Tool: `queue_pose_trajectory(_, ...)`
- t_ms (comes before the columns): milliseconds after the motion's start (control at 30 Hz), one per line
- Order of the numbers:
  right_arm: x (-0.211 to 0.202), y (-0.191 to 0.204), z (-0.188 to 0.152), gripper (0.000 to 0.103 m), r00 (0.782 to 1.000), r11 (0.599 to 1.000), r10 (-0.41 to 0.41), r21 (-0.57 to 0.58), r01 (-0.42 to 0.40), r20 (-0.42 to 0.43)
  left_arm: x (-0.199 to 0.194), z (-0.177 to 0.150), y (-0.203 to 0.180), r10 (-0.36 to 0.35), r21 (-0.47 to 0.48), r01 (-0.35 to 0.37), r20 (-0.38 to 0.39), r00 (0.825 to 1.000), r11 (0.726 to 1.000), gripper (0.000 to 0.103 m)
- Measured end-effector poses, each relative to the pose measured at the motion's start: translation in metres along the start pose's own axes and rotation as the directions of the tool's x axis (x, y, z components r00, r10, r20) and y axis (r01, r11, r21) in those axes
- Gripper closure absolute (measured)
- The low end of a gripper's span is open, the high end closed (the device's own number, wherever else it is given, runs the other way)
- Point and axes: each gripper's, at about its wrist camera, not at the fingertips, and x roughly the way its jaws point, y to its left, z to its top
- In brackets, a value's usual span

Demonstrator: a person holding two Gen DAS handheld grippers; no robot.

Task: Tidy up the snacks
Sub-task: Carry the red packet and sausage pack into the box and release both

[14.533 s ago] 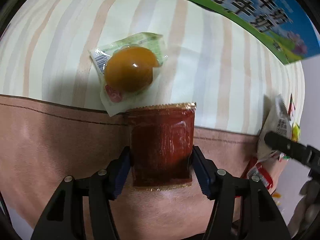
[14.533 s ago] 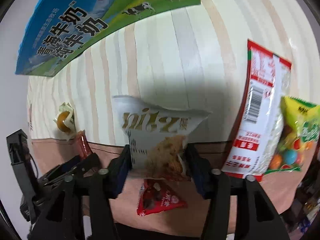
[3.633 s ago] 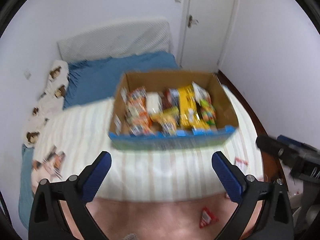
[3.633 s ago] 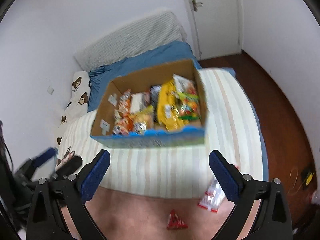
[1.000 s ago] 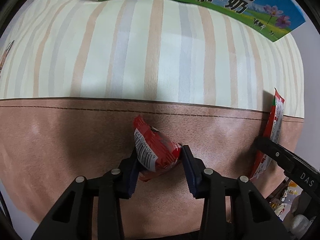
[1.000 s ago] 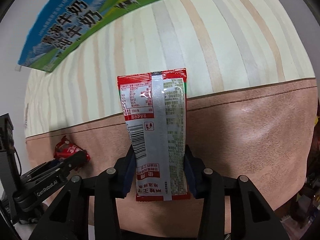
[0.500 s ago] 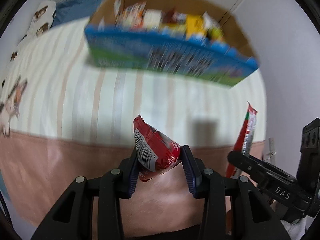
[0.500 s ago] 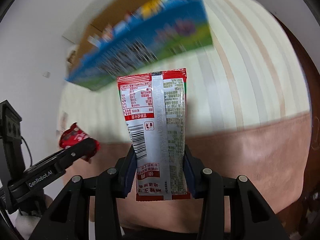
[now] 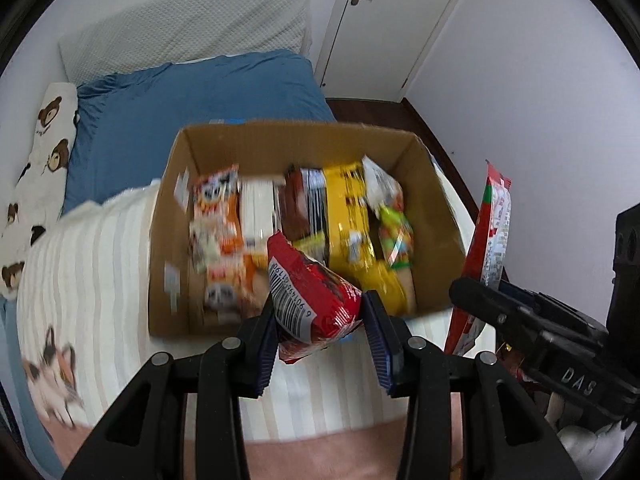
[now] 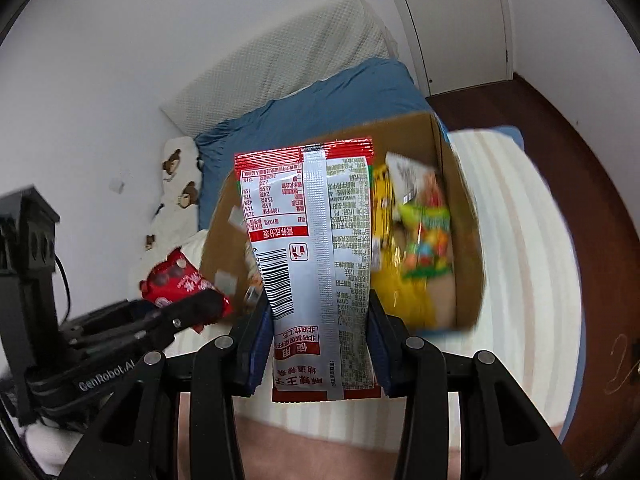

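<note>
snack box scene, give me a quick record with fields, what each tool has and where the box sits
left tool: shut on a small red packet
right tool: shut on a long red and white packet, held upright
box: open cardboard, on the striped blanket, ahead of both tools
box contents: orange, white, brown, yellow and green packets, blurred
packets in box yet: neither held one
behind box: blue sheet, white door

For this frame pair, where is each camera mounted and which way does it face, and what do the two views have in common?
Left wrist: sits on the left gripper, looking along its fingers down at the cardboard box on the bed; its fingers clamp a small red packet; the right gripper shows at right.
Right wrist: sits on the right gripper, facing the same box; its fingers clamp a tall red-and-white packet; the left gripper shows at left.
Shared: box, striped blanket, blue sheet, door.
</note>
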Motion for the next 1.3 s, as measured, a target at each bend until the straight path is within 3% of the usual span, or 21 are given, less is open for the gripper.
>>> queue_pose_trajectory(167, 0.05, 0.013, 0.041, 0.058, 0.997, 0.998, -0.063, -0.018, 0.062, -0.053, 0.039, 0.049, 0.019, 0.03, -0.006, -0.03, -0.065, 0.997, 1.0, 0.066)
queue_pose_trajectory(400, 0.108, 0.007, 0.069, 0.058, 0.983, 0.993, -0.118, -0.027, 0.116, -0.139, 0.097, 0.076, 0.04, 0.037, -0.039, -0.045, -0.187, 0.982, 0.998, 0.065)
queue_pose_trajectory(467, 0.129, 0.003, 0.072, 0.056, 0.971, 0.994, -0.113, -0.03, 0.109, -0.21, 0.111, 0.076, 0.046, 0.03, -0.054, -0.043, -0.219, 0.975, 0.998, 0.065)
queue_pose_trajectory(533, 0.144, 0.0, 0.074, 0.051, 0.958, 0.993, -0.117, -0.031, 0.113, -0.262, 0.124, 0.076, 0.053, 0.053, -0.067, -0.071, -0.247, 0.967, 0.995, 0.064)
queue_pose_trajectory(633, 0.16, -0.003, 0.076, 0.015, 0.944, 0.987, -0.161, -0.056, 0.151, -0.288, 0.134, 0.074, 0.064, 0.04, -0.099, -0.07, -0.28, 0.959, 0.993, 0.047)
queue_pose_trajectory(667, 0.162, -0.005, 0.077, 0.005, 0.943, 0.986, -0.168, -0.055, 0.159, -0.288, 0.135, 0.073, 0.066, 0.045, -0.098, -0.075, -0.282, 0.958, 0.992, 0.031)
queue_pose_trajectory(700, 0.164, -0.007, 0.077, 0.005, 0.941, 0.984, -0.178, -0.053, 0.17, -0.287, 0.136, 0.072, 0.067, 0.066, -0.089, -0.094, -0.281, 0.957, 0.992, 0.015)
queue_pose_trajectory(733, 0.164, -0.009, 0.075, 0.005, 0.937, 0.981, -0.195, -0.055, 0.187, -0.289, 0.136, 0.071, 0.068, 0.078, -0.081, -0.105, -0.281, 0.957, 0.991, 0.01)
queue_pose_trajectory(967, 0.161, -0.013, 0.068, 0.002, 0.928, 0.967, -0.254, -0.064, 0.246, -0.274, 0.125, 0.057, 0.079, 0.09, -0.082, -0.115, -0.262, 0.961, 0.99, 0.003)
queue_pose_trajectory(1300, 0.126, -0.008, 0.055, 0.002, 0.94, 0.965, -0.263, -0.056, 0.257, -0.218, 0.086, 0.037, 0.074, 0.104, -0.082, -0.125, -0.223, 0.969, 0.989, 0.003)
